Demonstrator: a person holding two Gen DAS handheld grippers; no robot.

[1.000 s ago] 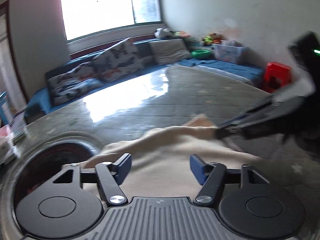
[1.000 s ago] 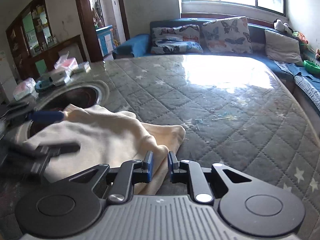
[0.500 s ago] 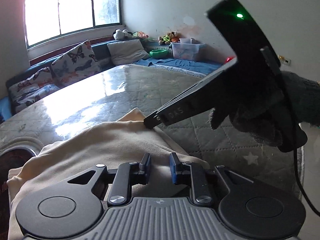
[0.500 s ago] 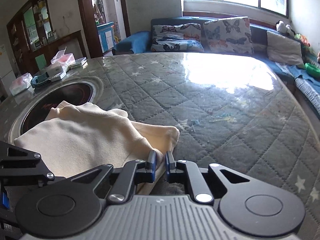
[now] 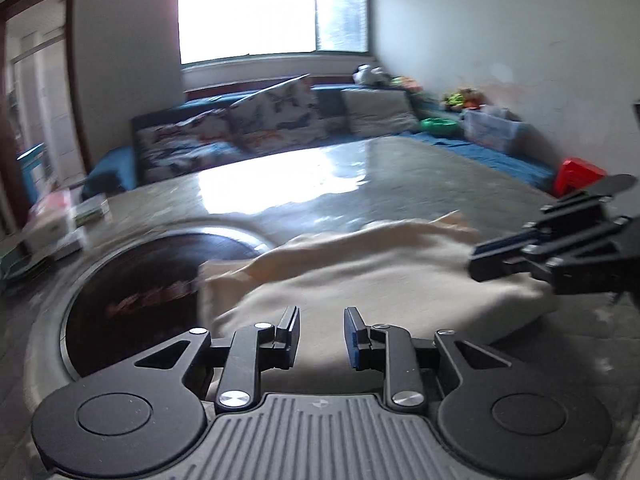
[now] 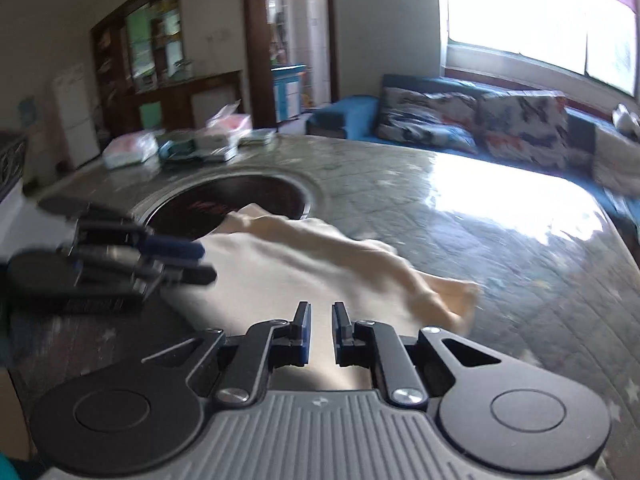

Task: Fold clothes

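cream garment bunched on the table between two open tongs

the cream garment lies folded in a loose heap on the quilted grey table, one edge hanging over the round dark well set in the tabletop. the left tongs hover just over its near edge, fingers apart, gripping nothing. the right tongs sit over the garment's opposite side, fingers slightly apart with cloth showing through the gap, also gripping nothing. both views are blurred. small boxes sit at the table's far edge.
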